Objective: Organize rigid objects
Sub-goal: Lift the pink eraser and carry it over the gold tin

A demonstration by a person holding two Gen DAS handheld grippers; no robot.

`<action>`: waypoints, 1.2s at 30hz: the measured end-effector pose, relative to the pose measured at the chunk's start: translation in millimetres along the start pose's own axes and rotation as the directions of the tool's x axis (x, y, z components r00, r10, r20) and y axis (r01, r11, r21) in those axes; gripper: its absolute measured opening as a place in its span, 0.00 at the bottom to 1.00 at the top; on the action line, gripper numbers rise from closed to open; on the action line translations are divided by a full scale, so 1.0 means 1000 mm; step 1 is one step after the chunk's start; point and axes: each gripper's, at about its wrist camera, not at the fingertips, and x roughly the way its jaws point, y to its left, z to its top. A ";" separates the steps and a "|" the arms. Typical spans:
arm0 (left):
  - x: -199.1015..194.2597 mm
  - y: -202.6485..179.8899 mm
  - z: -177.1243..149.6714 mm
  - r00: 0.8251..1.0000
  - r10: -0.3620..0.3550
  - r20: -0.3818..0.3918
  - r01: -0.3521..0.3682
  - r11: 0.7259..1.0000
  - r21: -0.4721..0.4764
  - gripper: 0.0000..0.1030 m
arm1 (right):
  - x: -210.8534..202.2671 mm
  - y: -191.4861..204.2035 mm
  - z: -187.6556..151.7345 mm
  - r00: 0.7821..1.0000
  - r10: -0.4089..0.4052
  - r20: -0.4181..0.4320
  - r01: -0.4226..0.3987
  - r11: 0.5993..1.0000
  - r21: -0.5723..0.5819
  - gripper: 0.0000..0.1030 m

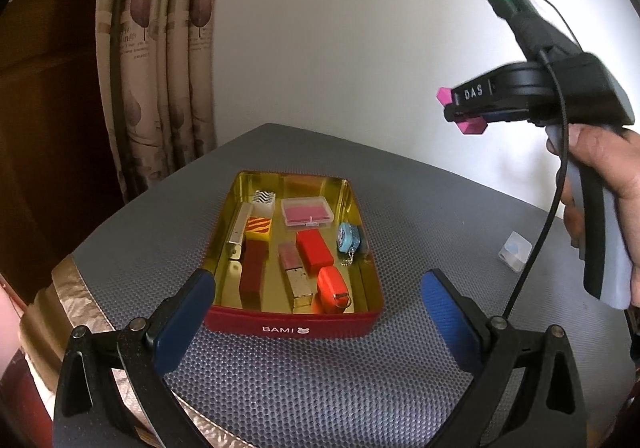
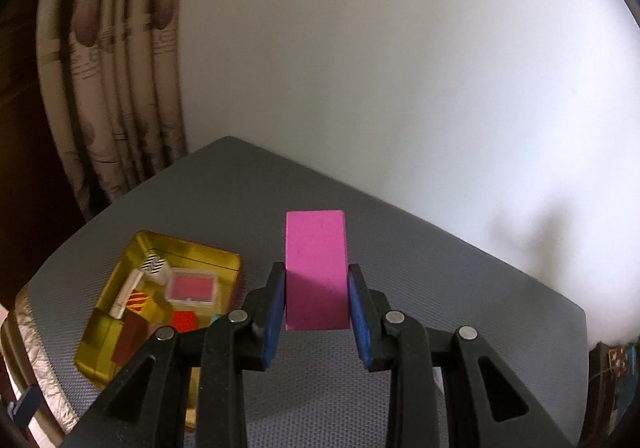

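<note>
White wall and a patterned curtain (image 1: 160, 59) back a grey, dimpled-mat bench (image 1: 320, 388). Right hand-held gripper (image 2: 317, 294), gripped by a hand (image 1: 600, 183), is clamped on a rigid magenta rectangular block (image 2: 316, 268), its blue pads pressing the two long side faces at the block's near half; in the left wrist view the block is carried in the air at about 2 o'clock, well above the bench. Left hand-held gripper (image 1: 318, 312) stands wide and empty, framing a red-walled, gold-lined rectangular tin (image 1: 292, 328) at 12 o'clock. The tin holds small red, striped and metallic blocks, a clear-lidded pink case (image 1: 307, 212) and a blue keychain charm (image 1: 349, 242). A small clear plastic box (image 1: 515, 250) lies on the bench at 3 o'clock. The block looks light, stiff and smooth-faced, so it should tolerate a firm pinch across parallel faces.
</note>
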 end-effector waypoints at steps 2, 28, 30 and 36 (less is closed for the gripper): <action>-0.001 0.003 -0.001 1.000 0.003 -0.002 -0.003 1.000 -0.007 0.99 | -0.007 0.005 0.002 1.000 0.025 0.003 -0.025 1.000 -0.001 0.29; 0.021 0.089 -0.017 0.981 0.125 -0.148 -0.160 0.952 -0.262 0.99 | 0.067 0.119 -0.060 0.942 0.261 -0.211 -0.275 0.961 -0.038 0.29; 0.023 0.091 -0.017 0.980 0.125 -0.153 -0.163 0.951 -0.263 0.99 | 0.073 0.120 -0.066 0.936 0.271 -0.227 -0.284 0.959 -0.026 0.29; 0.025 0.093 -0.017 0.979 0.123 -0.162 -0.165 0.948 -0.272 0.99 | 0.081 0.122 -0.070 0.932 0.270 -0.243 -0.285 0.958 -0.030 0.29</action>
